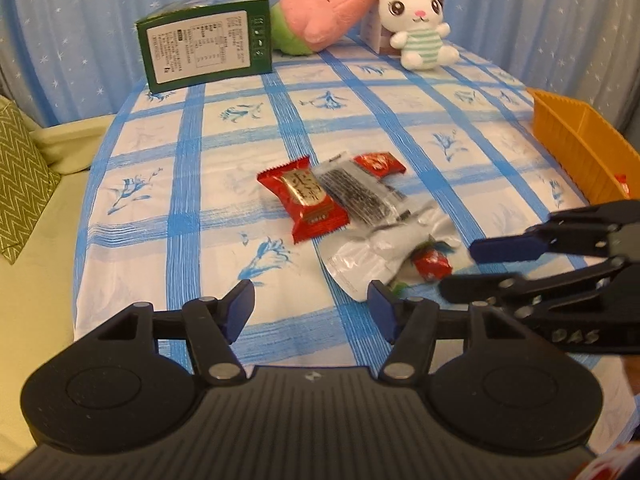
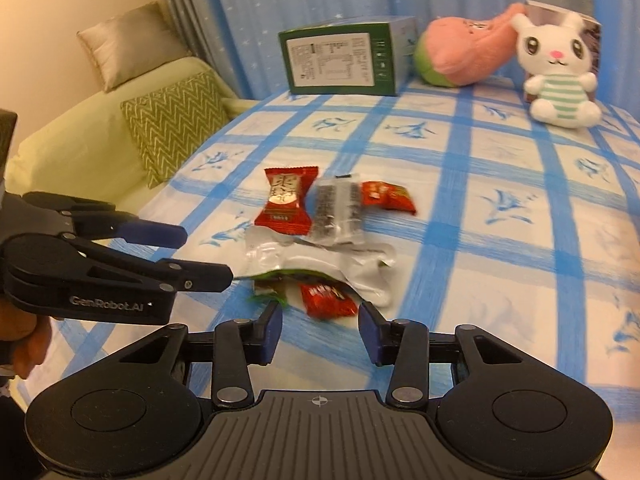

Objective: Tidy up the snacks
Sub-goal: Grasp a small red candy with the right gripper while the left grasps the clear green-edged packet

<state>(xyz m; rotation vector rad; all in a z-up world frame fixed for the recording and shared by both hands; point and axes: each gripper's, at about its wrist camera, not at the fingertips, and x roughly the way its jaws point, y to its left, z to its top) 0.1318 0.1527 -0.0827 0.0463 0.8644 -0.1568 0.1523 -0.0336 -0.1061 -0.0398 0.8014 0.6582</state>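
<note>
The left gripper (image 1: 311,307) hangs over the checked tablecloth (image 1: 224,128) with its jaws apart and nothing between them. The right gripper (image 2: 320,330) is just beside it, jaws also apart and empty, its blue pads (image 2: 272,330) short of the snack pile.

The landmark is the crumpled silver packet (image 1: 372,258), lying right in front of both grippers. A small red candy (image 1: 432,266) rests at its near edge, close to the right gripper's tips. Just behind the silver packet lies a clear packet of dark snack (image 1: 360,196), with a large red wrapped snack (image 1: 304,200) touching it on the left and a smaller red packet (image 1: 380,164) behind it. To the right of the silver packet, well apart, stands an orange tray (image 1: 576,140).

Far behind, by the blue curtain (image 1: 80,20), stand a green box (image 1: 204,44), a pink plush (image 1: 320,16) and a white bunny plush (image 1: 420,24).
</note>
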